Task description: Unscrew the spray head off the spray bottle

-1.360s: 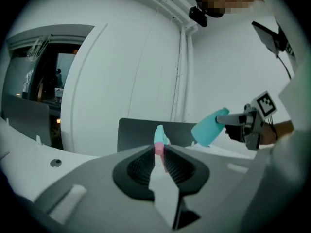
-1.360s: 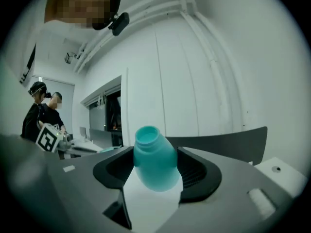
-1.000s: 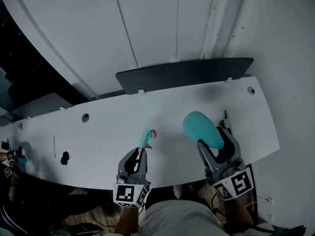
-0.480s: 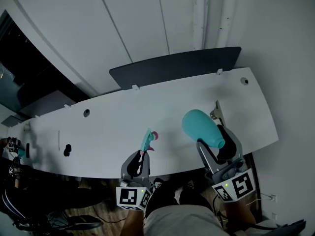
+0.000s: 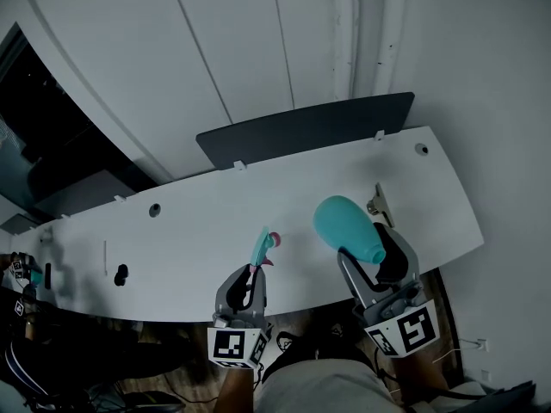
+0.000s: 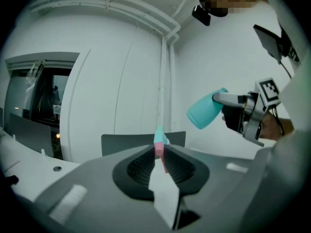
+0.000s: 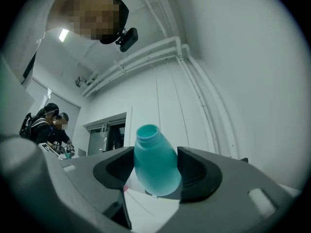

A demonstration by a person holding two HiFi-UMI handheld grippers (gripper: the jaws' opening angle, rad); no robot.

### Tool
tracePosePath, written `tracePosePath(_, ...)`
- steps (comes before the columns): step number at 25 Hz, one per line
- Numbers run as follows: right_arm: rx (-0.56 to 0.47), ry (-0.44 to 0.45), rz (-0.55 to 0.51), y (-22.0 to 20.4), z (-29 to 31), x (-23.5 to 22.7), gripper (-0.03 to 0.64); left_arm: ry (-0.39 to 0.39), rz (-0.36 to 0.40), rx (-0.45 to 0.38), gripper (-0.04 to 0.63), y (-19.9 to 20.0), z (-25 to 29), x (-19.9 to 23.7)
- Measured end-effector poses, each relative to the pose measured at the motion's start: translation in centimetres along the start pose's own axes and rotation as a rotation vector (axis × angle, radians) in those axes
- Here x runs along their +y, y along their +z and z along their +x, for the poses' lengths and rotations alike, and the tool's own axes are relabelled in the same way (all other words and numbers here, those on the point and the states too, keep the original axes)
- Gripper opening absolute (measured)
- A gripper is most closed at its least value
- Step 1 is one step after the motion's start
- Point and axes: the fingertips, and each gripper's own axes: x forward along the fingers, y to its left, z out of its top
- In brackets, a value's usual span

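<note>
My right gripper (image 5: 372,253) is shut on a teal spray bottle (image 5: 346,225), which it holds above the right part of the white table (image 5: 189,231). The bottle's body sticks out past the jaws and fills the gap between them in the right gripper view (image 7: 154,164). The teal and pink spray head (image 5: 261,248) is apart from the bottle, and my left gripper (image 5: 253,270) is shut on it. In the left gripper view the spray head (image 6: 159,144) stands pinched between the jaws. The bottle (image 6: 206,109) and the right gripper (image 6: 232,108) are off to the right.
A dark grey panel (image 5: 301,129) stands along the table's back edge by the white wall. The table has round holes (image 5: 155,209) (image 5: 421,149). A metal bracket (image 5: 376,203) is beside the bottle and a small black object (image 5: 120,274) lies at the left. Other people stand at the far left (image 5: 19,274).
Both grippers keep their holds. The head view has shifted a little, and the bottle and spray head sit slightly higher in the picture than before.
</note>
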Motion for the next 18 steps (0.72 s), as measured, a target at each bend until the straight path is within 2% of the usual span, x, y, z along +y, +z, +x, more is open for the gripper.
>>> tracePosePath(6,-0.003,-0.004,-0.031,0.0,0.6,1.6,0.282,0.008,0.018,-0.008,0.058,1.0,-0.3,0.5)
tracePosePath(12,0.009,-0.013,-0.039,-0.4,0.9,2.3,0.282,-0.024,0.027,-0.071,0.058,2.9,-0.4,-0.2)
tracePosePath(18,0.026,-0.018,-0.035,-1.1,1.5,2.7,0.282,-0.028,0.048,-0.099,0.058,4.9,0.0,-0.2)
